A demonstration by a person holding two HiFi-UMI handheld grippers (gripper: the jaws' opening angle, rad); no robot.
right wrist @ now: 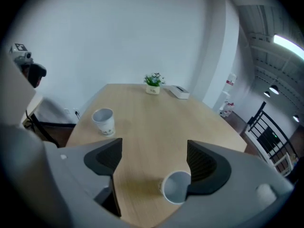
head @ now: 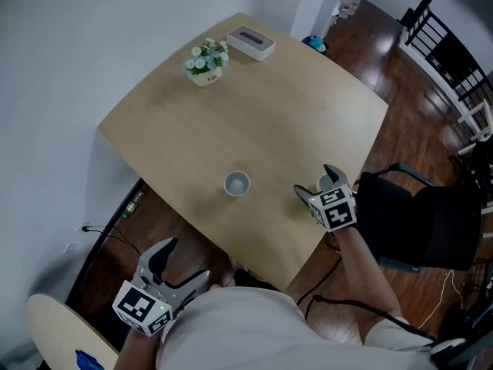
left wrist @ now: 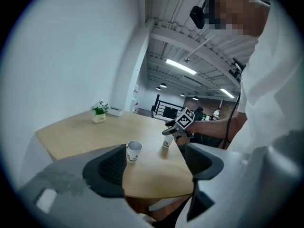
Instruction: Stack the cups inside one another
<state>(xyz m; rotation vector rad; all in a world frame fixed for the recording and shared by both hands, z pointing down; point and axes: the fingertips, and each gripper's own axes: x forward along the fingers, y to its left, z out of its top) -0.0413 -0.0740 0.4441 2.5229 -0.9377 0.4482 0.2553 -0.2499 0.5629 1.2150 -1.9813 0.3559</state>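
Note:
One white paper cup (head: 236,183) stands upright near the table's front edge, also seen as the cup (left wrist: 133,151) and, at the left, as the same cup (right wrist: 104,121). A second white cup (right wrist: 176,187) stands upright between the jaws of my right gripper (right wrist: 152,158), close against the right finger; the jaws are wide apart. In the head view my right gripper (head: 314,180) hides that cup. The left gripper view shows this cup (left wrist: 167,141) under it. My left gripper (head: 189,259) is open and empty, held off the table's near edge.
A small flower pot (head: 206,62) and a white box (head: 250,42) sit at the far end of the wooden table (head: 293,114). A black chair (head: 420,222) stands right of the table. A round pale tabletop (head: 54,338) is at the lower left.

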